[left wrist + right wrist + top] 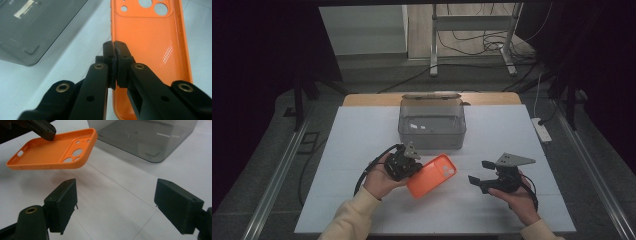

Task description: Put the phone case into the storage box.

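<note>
The left tool (408, 166) is clamped tight on one long edge of the orange phone case (432, 176), holding it lifted off the white bench (362, 130). The right tool (484, 179) stands wide open and empty nearby. The pick-up looks done; the case has not yet gone into the grey box (432, 131) behind it.
</note>
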Demonstrator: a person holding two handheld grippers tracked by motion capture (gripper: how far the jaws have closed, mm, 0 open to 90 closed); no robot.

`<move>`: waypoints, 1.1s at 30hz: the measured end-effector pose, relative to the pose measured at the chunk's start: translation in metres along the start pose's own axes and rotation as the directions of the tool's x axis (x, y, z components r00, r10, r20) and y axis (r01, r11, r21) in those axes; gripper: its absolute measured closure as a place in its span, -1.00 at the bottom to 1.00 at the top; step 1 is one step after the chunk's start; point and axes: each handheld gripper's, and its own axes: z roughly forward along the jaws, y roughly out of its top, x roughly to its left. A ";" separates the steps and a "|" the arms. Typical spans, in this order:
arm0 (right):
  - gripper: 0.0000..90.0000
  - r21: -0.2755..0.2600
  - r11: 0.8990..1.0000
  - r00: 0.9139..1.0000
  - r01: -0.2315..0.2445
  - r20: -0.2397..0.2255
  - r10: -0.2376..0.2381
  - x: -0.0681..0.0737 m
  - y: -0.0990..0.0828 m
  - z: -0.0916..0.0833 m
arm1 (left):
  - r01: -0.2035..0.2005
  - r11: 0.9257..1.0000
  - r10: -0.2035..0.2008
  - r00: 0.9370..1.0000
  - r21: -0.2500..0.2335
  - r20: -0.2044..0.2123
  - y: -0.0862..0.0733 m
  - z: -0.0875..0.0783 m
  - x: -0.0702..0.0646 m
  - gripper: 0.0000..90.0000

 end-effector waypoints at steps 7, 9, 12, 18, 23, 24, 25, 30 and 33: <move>-0.58 0.000 1.000 1.000 0.007 -0.012 -0.007 0.004 0.003 0.003 | 0.001 1.000 -0.001 1.000 -0.001 -0.002 0.000 0.001 0.001 0.96; -0.58 0.001 1.000 1.000 0.009 -0.016 -0.009 0.005 0.003 0.004 | 0.002 1.000 -0.002 1.000 -0.002 -0.003 0.000 0.000 0.000 0.96; -0.58 0.001 1.000 1.000 0.012 -0.023 -0.012 0.006 0.006 0.005 | 0.001 1.000 -0.001 1.000 -0.002 -0.003 0.000 0.000 0.000 0.96; -0.55 0.003 1.000 0.998 -0.001 -0.060 0.001 0.008 0.012 0.008 | -0.005 1.000 0.005 1.000 0.000 -0.001 -0.001 0.002 0.000 0.96; -0.53 0.019 1.000 0.997 -0.005 -0.078 0.007 0.008 0.017 0.011 | -0.006 1.000 0.006 1.000 -0.003 -0.003 -0.001 0.001 -0.001 0.96; -0.53 0.019 1.000 0.997 -0.005 -0.078 0.007 0.008 0.017 0.011 | -0.006 1.000 0.006 1.000 -0.003 -0.003 -0.001 0.001 -0.001 0.96; -0.53 0.025 1.000 0.997 -0.005 -0.082 0.007 0.009 0.019 0.013 | -0.007 1.000 0.007 1.000 -0.004 -0.004 -0.001 0.001 -0.001 0.96; -0.52 0.029 1.000 0.995 -0.002 -0.098 0.005 0.011 0.024 0.017 | -0.008 1.000 0.008 1.000 -0.008 -0.007 -0.001 0.000 -0.001 0.96; -0.50 0.034 0.999 0.995 -0.006 -0.104 0.010 0.011 0.027 0.019 | -0.010 1.000 0.010 1.000 -0.009 -0.007 -0.001 0.000 -0.002 0.96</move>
